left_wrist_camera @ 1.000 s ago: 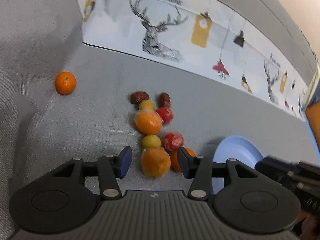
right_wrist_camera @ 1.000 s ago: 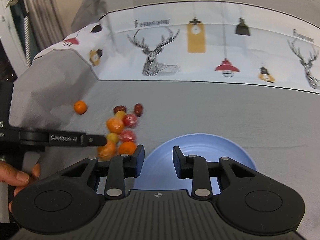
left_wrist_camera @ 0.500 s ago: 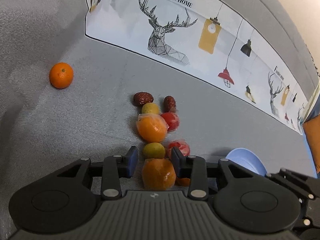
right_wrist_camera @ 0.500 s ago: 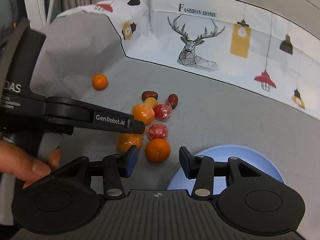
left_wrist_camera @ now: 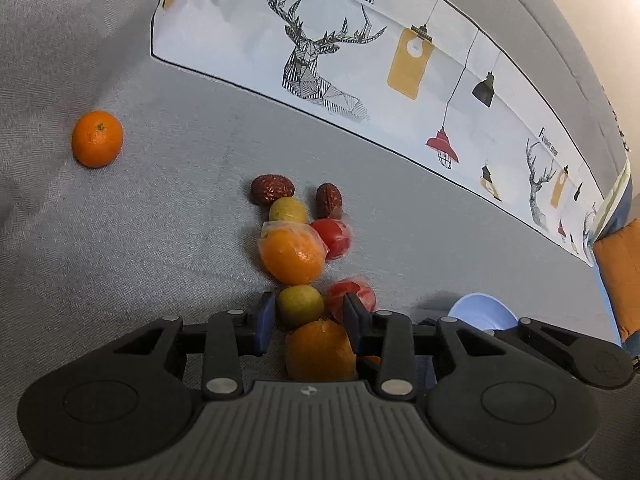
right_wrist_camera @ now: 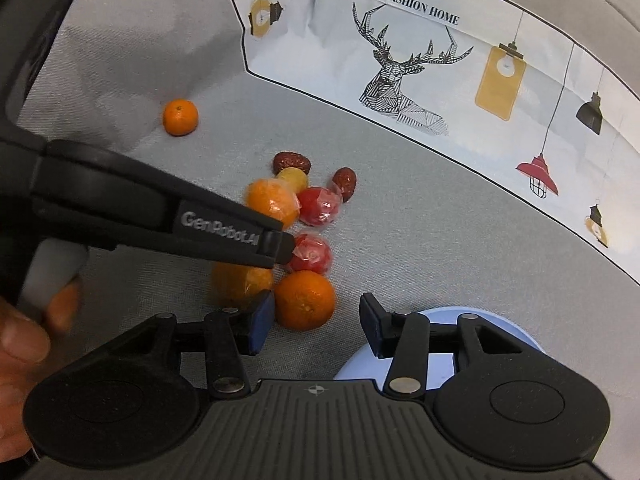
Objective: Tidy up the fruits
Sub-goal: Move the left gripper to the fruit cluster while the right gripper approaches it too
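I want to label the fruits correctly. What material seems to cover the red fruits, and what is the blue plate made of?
The red fruits seem wrapped in thin clear plastic film: it wrinkles, sticks out at the corners and glints. The blue plate looks like smooth matte plastic, plain pale blue with no pattern, though glazed ceramic cannot be excluded.

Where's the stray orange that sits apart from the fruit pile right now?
The lone orange lies alone on the grey cloth, far upper left of the fruit pile in both wrist views, near the printed panel's corner.
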